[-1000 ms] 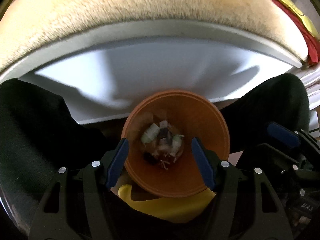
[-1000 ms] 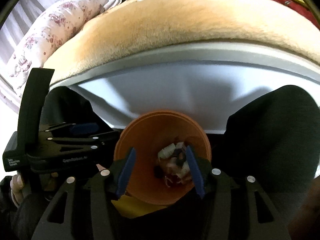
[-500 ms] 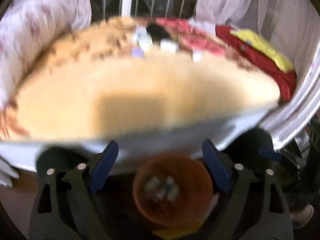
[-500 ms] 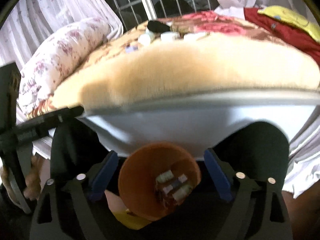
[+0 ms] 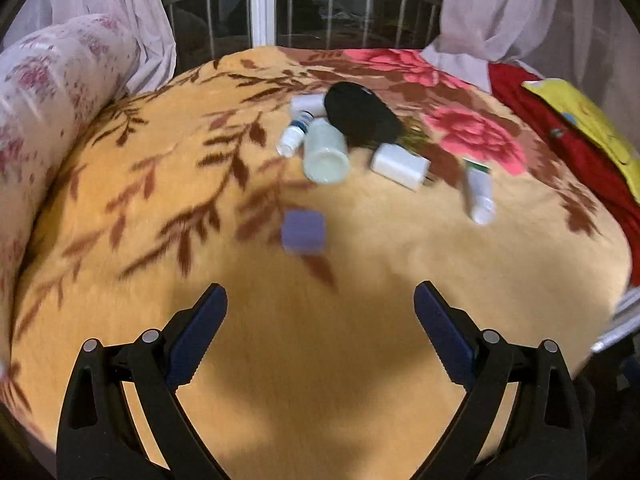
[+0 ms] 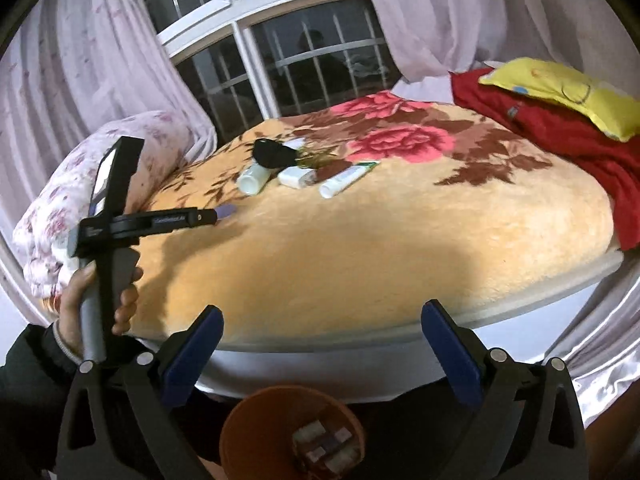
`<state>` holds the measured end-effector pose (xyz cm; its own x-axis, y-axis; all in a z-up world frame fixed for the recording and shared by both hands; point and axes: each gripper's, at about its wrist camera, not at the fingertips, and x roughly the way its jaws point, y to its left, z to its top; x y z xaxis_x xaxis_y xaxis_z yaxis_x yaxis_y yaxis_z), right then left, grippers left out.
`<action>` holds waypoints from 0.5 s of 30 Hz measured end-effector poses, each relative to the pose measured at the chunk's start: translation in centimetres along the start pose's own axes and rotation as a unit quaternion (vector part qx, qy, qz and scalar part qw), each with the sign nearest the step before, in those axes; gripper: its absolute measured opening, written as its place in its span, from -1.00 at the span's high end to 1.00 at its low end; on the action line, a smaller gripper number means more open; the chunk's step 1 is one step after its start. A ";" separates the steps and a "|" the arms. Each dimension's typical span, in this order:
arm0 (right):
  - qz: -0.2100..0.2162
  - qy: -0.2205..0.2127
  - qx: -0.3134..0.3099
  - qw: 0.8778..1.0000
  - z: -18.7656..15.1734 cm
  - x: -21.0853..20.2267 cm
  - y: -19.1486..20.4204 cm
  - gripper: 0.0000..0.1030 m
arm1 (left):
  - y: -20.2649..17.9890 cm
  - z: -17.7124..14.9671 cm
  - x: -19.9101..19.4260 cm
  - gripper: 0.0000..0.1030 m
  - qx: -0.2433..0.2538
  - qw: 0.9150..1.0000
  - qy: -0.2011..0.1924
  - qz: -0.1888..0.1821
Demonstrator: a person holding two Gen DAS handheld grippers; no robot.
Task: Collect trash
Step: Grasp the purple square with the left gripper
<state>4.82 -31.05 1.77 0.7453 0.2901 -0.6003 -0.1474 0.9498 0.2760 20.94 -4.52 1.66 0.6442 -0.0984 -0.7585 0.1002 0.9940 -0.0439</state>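
Observation:
An orange bin [image 6: 256, 424] with several bits of trash inside stands on the floor below the bed's near edge, under my right gripper [image 6: 322, 344], which is open and empty. My left gripper [image 5: 320, 320] is open and empty over the tan blanket; it also shows from the side in the right wrist view [image 6: 212, 216]. On the bed lie a purple block [image 5: 303, 232], a pale jar [image 5: 325, 152], a small white bottle [image 5: 294, 134], a white box [image 5: 400, 166] and a white tube [image 5: 478, 190].
A black pouch [image 5: 360, 114] lies behind the jar. A floral bolster [image 5: 44, 112] lines the left side. Red cloth [image 6: 560, 136] and a yellow pillow [image 6: 560, 88] sit at the right. A barred window [image 6: 280, 64] and curtains stand behind the bed.
Both grippers have lifted from the orange bin and opened wide. The left one has swung up over the bed; the right one has pulled back above the bin.

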 end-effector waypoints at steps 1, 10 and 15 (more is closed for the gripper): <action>-0.002 0.002 0.000 1.000 0.0 0.3 -0.1 -0.89 | 0.1 0.3 0.5 -0.79 0.000 1.000 -0.001 0.002; 0.004 0.044 0.016 0.999 -1.4 3.3 -1.8 -0.90 | 0.8 2.3 6.0 -0.79 -0.015 0.998 0.059 0.003; 0.008 0.057 0.020 0.998 -1.8 4.3 -1.8 -0.89 | 0.9 2.7 6.8 -0.78 -0.017 0.998 0.068 0.010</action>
<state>7.09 -31.29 -2.65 0.6642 0.3194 -0.6759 -0.1312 0.9399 0.3152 27.42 -4.44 -1.79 0.5370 -0.0738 -0.8403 0.0617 0.9969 -0.0482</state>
